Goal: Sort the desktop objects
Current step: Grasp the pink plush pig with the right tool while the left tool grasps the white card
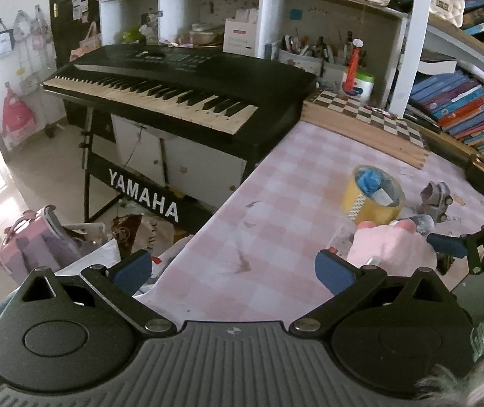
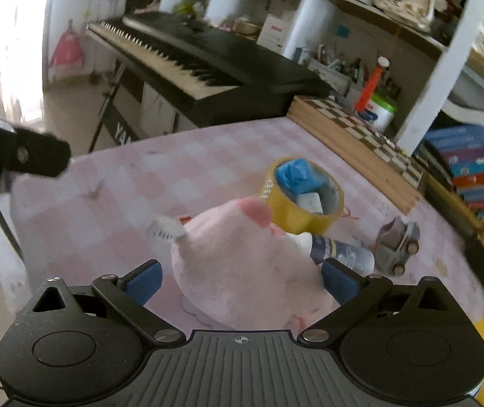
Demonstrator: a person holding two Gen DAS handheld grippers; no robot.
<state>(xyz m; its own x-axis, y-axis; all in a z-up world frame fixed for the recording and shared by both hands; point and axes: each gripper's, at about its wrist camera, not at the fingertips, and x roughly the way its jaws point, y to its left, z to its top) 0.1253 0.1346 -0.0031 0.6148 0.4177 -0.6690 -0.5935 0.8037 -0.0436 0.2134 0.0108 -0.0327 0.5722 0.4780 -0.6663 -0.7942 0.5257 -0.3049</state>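
A pink plush toy (image 2: pixel 242 268) lies on the pink checked tabletop (image 2: pixel 133 183). My right gripper (image 2: pixel 242 279) is open, its blue-padded fingers on either side of the plush. Behind the plush stands a yellow tape roll (image 2: pixel 304 203) with blue stuff inside, a small bottle (image 2: pixel 340 249) lying on its side, and a grey toy car (image 2: pixel 398 244). My left gripper (image 1: pixel 233 271) is open and empty over the table's near left edge. In the left wrist view the plush (image 1: pixel 391 246), tape roll (image 1: pixel 372 196) and toy car (image 1: pixel 435 200) are to the right.
A black Yamaha keyboard (image 1: pixel 180 91) stands off the table's left side. A chessboard (image 1: pixel 370 112) lies at the back edge. Shelves hold pen holders (image 1: pixel 313 56) and stacked books (image 1: pixel 462 112). Bags (image 1: pixel 48 240) sit on the floor by the table corner.
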